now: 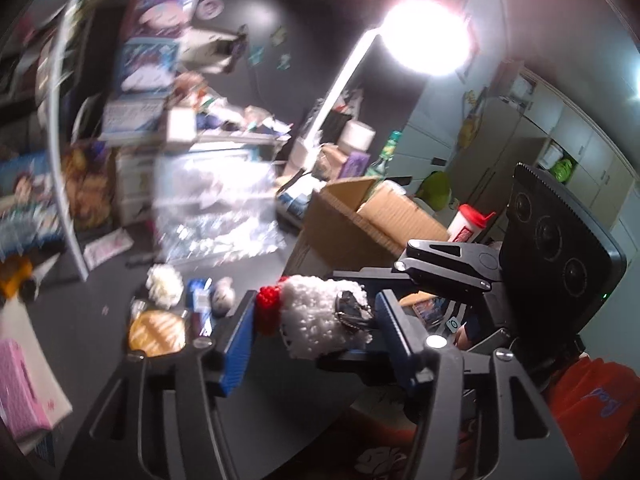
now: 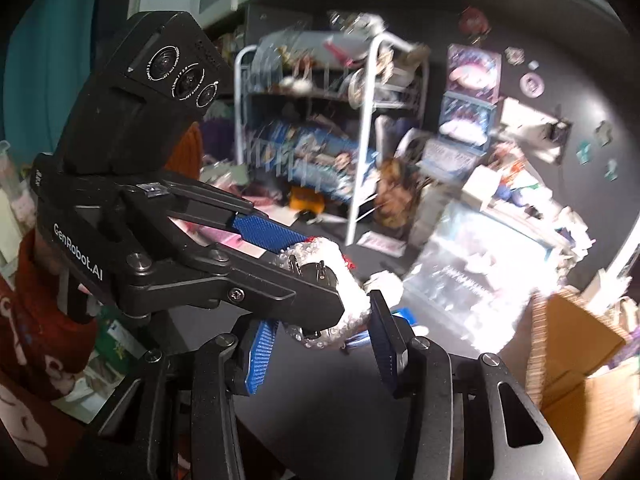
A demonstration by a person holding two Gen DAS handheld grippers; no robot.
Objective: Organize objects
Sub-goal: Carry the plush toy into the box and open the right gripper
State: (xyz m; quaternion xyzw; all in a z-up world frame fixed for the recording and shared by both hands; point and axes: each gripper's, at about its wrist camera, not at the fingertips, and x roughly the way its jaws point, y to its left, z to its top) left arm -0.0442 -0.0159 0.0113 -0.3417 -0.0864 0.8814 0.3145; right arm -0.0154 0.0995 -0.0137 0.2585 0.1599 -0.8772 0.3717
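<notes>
Grippers: two, both raised above a dark tabletop point(image 1: 100, 292) and meeting on one item. Left gripper point(image 1: 316, 320), seen from its own camera with two blue-padded fingers point(image 1: 240, 344), has its jaws set apart on either side of a single white crocheted pouch point(image 1: 320, 320) with one red crocheted tip point(image 1: 267, 308); both pads appear to press the pouch, so it is grasping it. Right gripper point(image 2: 320, 332) has its own two blue pads point(image 2: 262, 354) spread, with the pouch's lower end point(image 2: 352, 312) between them; contact on the left pad cannot be told. One dark metal clasp point(image 1: 352, 312) sits at the pouch's mouth. On the table beyond: one white fluffy item point(image 1: 164, 284), one round tan container point(image 1: 158, 334), one small blue packet point(image 1: 200, 292), one pale round object point(image 1: 224, 296). Cardboard boxes point(image 1: 360, 216): one clearly seen, flaps open, at the table's far edge. One pink box point(image 1: 20, 392) at the near left. One white wire rack point(image 2: 360, 120), heavily blurred.
</notes>
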